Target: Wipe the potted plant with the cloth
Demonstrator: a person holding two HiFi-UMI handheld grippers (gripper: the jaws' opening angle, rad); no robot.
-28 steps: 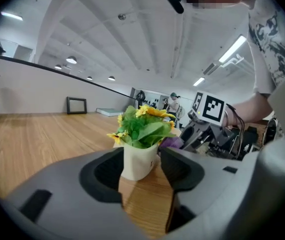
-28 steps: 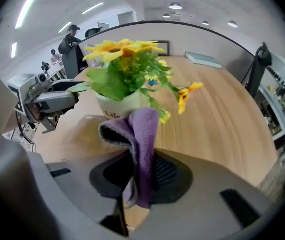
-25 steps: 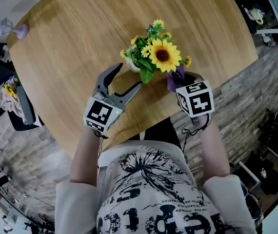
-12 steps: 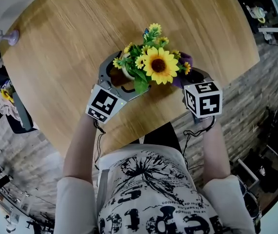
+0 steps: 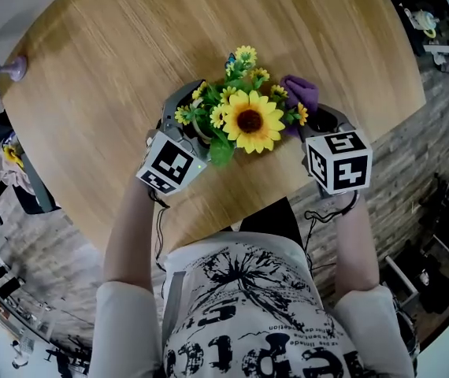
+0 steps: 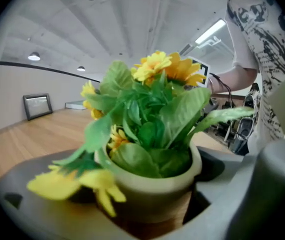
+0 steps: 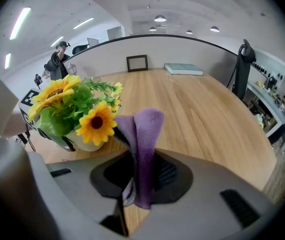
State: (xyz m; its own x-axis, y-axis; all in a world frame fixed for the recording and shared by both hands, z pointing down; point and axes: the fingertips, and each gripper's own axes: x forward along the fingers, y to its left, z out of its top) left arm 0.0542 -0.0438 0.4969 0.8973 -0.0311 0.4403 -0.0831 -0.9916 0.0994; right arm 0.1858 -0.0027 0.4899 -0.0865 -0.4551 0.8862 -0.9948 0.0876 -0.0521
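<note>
Overhead head view; two close gripper views onto one potted plant (image 5: 248,121)

In the head view, the pot (image 6: 155,184) is almost all hidden under the flowers (image 5: 240,57). The left gripper (image 6: 147,211) has just opened its jaws, with the pot between them, and its 3 o'clock jaw is lost under the leaves (image 5: 220,150). The right gripper (image 7: 138,186) hides its jaws under its own marker cube (image 5: 337,161). Only a bit of the cloth (image 5: 302,91) peeks out at 1 o'clock from the big sunflower (image 5: 250,121). In the left gripper view, the yellow flower (image 6: 57,184) at 8 o'clock is a blur.
</note>
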